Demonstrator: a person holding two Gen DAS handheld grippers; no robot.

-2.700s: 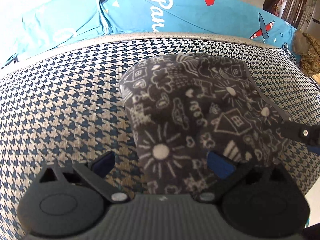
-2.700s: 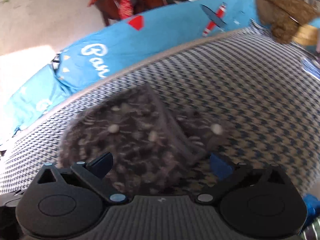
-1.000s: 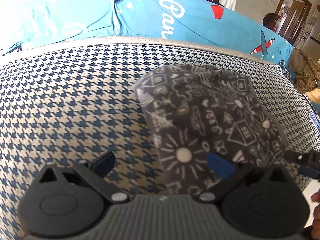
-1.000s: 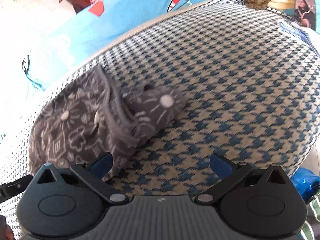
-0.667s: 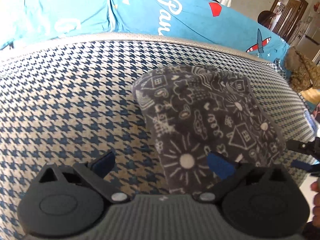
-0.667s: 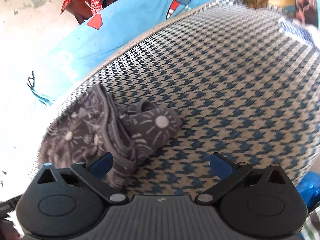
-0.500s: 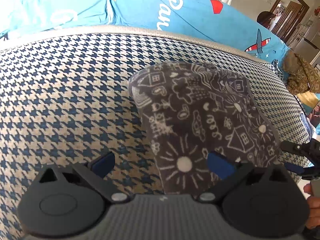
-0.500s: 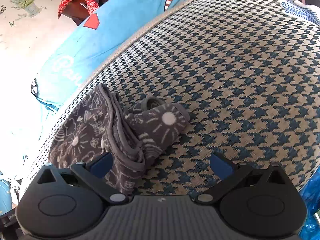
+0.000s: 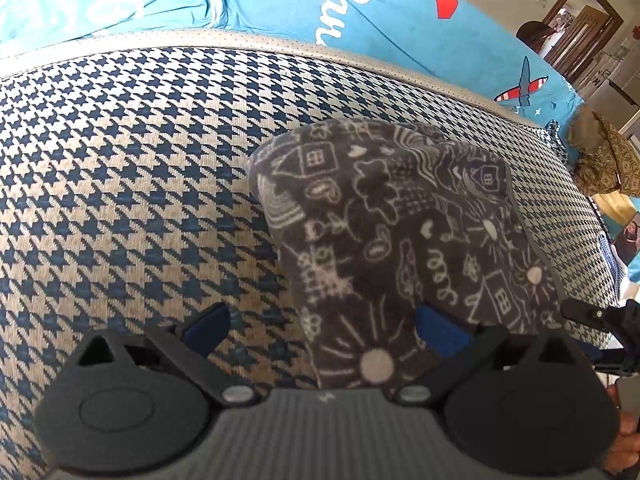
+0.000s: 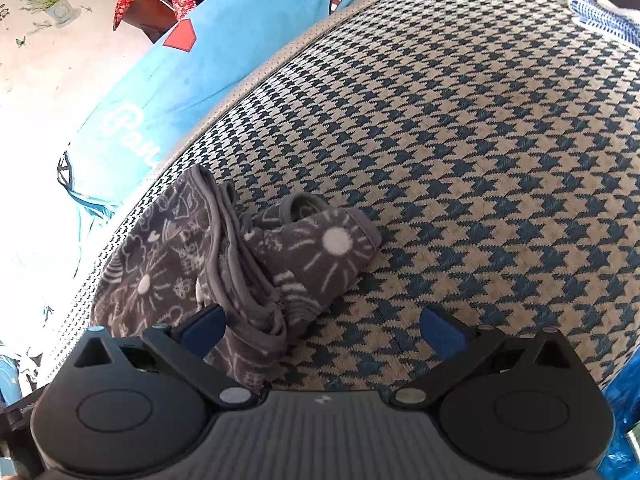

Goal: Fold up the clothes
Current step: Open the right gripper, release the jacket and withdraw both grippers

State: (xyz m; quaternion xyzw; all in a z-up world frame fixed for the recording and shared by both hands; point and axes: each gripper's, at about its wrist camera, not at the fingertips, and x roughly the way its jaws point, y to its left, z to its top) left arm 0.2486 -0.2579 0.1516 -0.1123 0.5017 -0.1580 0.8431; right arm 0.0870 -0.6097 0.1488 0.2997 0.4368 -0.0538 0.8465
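We judge the fold nearly done: the grey fleece garment with white doodle print (image 9: 400, 232) lies folded, centre-right of the left view, on the blue-and-cream houndstooth cushion (image 9: 120, 200). Both our left gripper (image 9: 320, 320) and right gripper (image 10: 320, 326) hang over it, jaws wide and empty. Next, its loose sleeve end wants tucking or smoothing.

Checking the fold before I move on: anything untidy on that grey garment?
Yes. The grey doodle-print garment has a part sticking out sideways at its right edge, its opening gaping, and the stacked hems look bunched.

My garment (image 9: 400, 232) is dark grey with white doodles of suns and houses; the cushion (image 9: 120, 184) navy-and-beige houndstooth; the sheet (image 9: 280, 4) bright blue
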